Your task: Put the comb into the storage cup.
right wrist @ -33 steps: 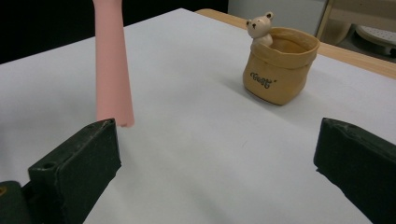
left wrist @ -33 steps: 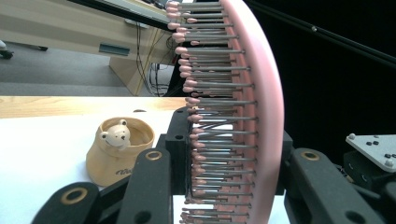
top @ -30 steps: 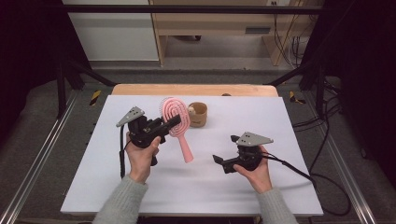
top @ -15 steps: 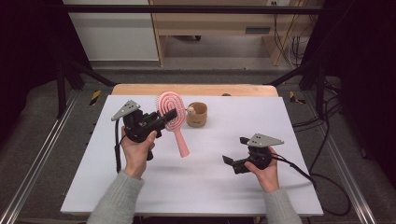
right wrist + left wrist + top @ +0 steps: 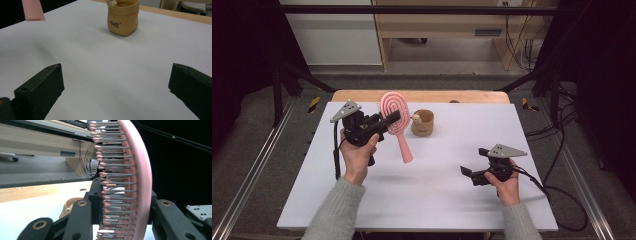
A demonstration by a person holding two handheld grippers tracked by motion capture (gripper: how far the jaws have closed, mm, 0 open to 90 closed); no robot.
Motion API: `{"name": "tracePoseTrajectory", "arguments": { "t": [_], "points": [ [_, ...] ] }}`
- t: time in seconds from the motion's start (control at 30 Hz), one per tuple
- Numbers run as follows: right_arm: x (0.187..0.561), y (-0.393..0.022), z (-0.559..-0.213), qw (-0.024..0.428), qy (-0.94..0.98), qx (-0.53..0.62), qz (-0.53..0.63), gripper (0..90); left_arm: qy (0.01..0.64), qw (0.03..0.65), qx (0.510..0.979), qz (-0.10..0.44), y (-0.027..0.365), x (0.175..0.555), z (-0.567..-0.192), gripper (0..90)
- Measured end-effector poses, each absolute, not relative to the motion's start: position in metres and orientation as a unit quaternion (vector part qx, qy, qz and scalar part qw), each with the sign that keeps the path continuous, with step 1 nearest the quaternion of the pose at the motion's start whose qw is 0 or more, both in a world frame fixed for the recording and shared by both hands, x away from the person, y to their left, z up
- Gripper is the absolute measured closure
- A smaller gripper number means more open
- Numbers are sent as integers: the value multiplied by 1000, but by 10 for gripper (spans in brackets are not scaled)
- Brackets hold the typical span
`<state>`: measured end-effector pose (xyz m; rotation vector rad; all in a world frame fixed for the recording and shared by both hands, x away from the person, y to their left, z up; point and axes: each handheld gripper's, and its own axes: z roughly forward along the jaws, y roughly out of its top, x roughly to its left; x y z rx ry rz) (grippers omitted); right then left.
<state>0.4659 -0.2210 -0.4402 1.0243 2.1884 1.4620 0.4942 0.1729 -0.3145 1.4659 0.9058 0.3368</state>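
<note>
The left gripper point(image 5: 387, 121) held a pink hairbrush point(image 5: 393, 111) above the white surface point(image 5: 362, 200), its jaws closed on the brush head, one pressing the bristled face and the other the smooth back, as the left gripper view showed. The head point(image 5: 140, 170) stood edge-on there, bristles pointing left. In the high view the handle hung down and to the right, its tip clear of the surface and free of any contact.

A small tan pouch point(image 5: 423, 123) stood upright just right of the brush, near the far edge of the surface, with a strip of bare wood point(image 5: 362, 95) showing beyond that edge. In the right gripper view the pouch point(image 5: 123, 17) sat well ahead of the jaws, with the handle tip point(image 5: 33, 10) at the upper left.

The right gripper point(image 5: 468, 172) rested low over the near right part of the surface, its jaws wide apart with nothing between them. Open white surface lay between the two grippers and ran to the near edge and the right edge. Black cables point(image 5: 557, 200) trailed off the right side.
</note>
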Motion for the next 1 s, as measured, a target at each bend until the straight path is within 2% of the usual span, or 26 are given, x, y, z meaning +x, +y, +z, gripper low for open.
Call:
{"name": "tracePoseTrajectory", "arguments": {
  "t": [1.0],
  "points": [
    [461,-250,-451,164,758,376,507,4,403,639,633,170,160,524,-299,634]
  ]
}}
